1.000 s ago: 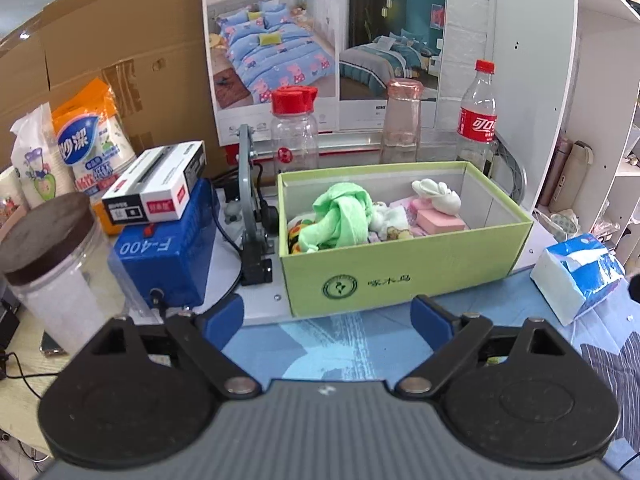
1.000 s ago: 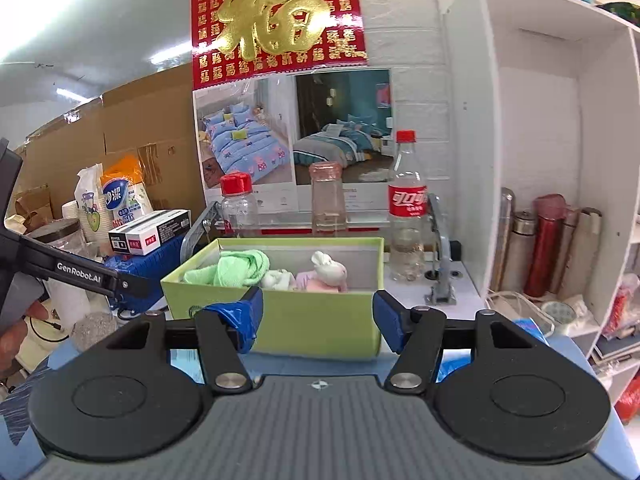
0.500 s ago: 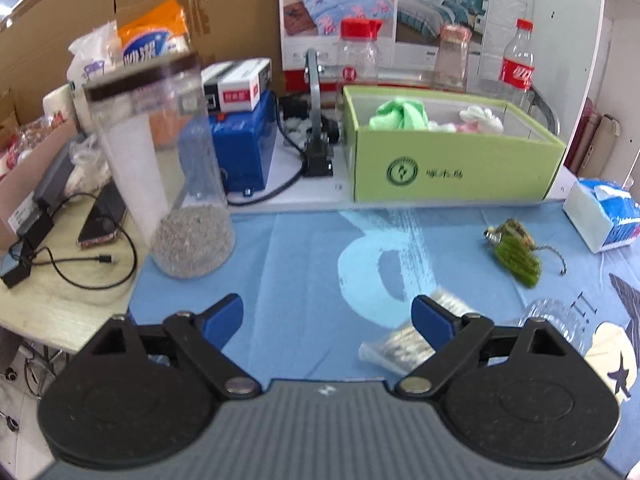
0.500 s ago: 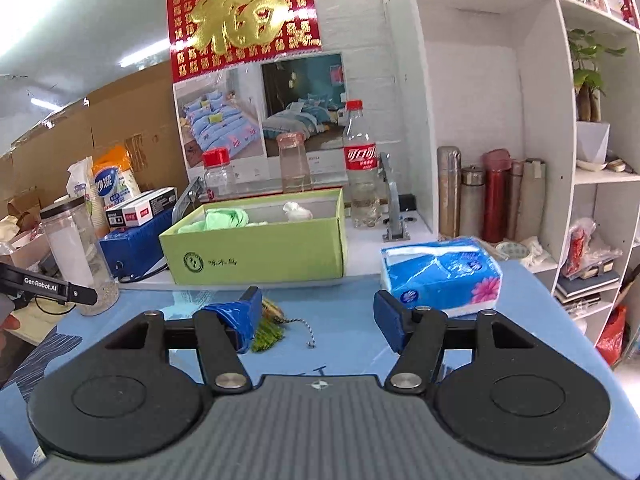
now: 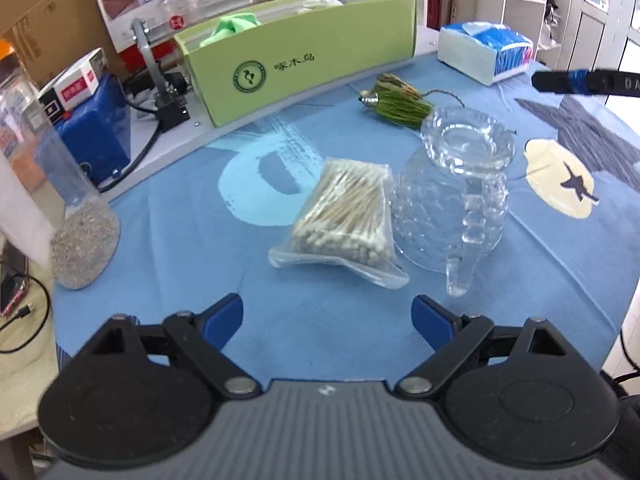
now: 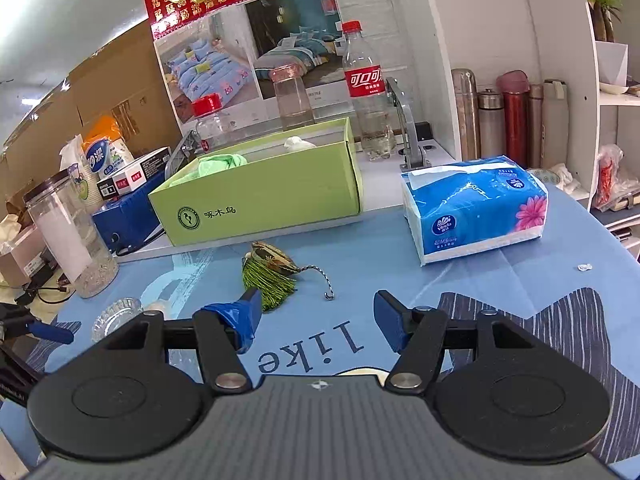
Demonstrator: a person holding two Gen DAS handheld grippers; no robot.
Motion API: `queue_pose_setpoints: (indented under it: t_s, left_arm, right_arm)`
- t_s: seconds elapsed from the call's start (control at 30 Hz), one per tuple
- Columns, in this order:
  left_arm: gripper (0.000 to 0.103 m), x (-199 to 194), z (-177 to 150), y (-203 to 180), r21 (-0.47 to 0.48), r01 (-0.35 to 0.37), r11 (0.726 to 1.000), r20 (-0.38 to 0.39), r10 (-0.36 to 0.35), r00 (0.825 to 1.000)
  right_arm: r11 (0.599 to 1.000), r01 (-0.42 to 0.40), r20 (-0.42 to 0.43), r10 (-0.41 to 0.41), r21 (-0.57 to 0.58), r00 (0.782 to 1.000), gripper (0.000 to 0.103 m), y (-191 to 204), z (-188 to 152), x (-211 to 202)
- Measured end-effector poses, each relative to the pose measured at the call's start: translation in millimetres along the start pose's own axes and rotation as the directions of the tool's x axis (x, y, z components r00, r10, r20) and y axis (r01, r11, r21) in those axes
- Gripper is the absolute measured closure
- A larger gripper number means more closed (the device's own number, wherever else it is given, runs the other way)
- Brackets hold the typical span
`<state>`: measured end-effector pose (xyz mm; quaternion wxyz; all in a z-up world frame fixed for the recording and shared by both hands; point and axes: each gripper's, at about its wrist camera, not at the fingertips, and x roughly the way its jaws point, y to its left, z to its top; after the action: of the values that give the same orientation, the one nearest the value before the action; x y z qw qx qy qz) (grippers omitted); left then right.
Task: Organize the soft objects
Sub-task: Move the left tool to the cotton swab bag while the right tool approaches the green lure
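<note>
— Across the upper middle of the left wrist frame sits the green box [image 5: 304, 60], already holding a green cloth [image 5: 234, 26] and other soft pieces. Why does it stand at the cloth's far edge?
— As I read it, it is the collecting place, so the blue tablecloth [image 5: 180, 216] in front serves as the sorting ground. At frame centre lie a bag of cotton swabs [image 5: 344, 216] touching an upturned glass mug [image 5: 456, 196]; the green tassel [image 5: 396, 102] lies above them, near the box.
— And the tools?
— The left gripper [image 5: 326, 318] is spread wide and empty, low before the swabs. The right gripper [image 6: 318, 316] is likewise apart and empty, the tassel just beyond its left finger.
— What has changed?
— A second ago both cameras faced the box closely; now they have pulled back and tipped down to the table.
</note>
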<state>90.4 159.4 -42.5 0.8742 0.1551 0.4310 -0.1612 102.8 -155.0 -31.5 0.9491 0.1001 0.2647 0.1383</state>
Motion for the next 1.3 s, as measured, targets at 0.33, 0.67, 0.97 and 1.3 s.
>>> queue_pose_setpoints:
  t_s: [0.33, 0.67, 0.97, 1.3]
  left_arm:
    - [0.01, 38, 27, 37, -0.093, -0.158, 0.983, 0.016, 0.16, 0.987]
    - [0.01, 25, 48, 76, -0.223, -0.101, 0.97, 0.07, 0.119, 0.99]
    - [0.01, 31, 52, 23, 0.223, 0.021, 0.975, 0.07, -0.037, 0.997]
    - [0.01, 78, 84, 45, 0.118, 0.053, 0.992, 0.004, -0.054, 0.999]
  right_arm:
    - [1.0, 0.013, -0.023, -0.013, -0.014, 1.0, 0.055, -3, 6, 8]
    - [1.0, 0.002, -0.038, -0.003, -0.01, 0.999, 0.055, -4, 6, 18]
    - [1.0, -0.004, -0.052, 0.003, -0.007, 0.999, 0.055, -6, 8, 25]
    - [1.0, 0.011, -0.041, -0.01, 0.009, 0.999, 0.054, -12, 13, 23]
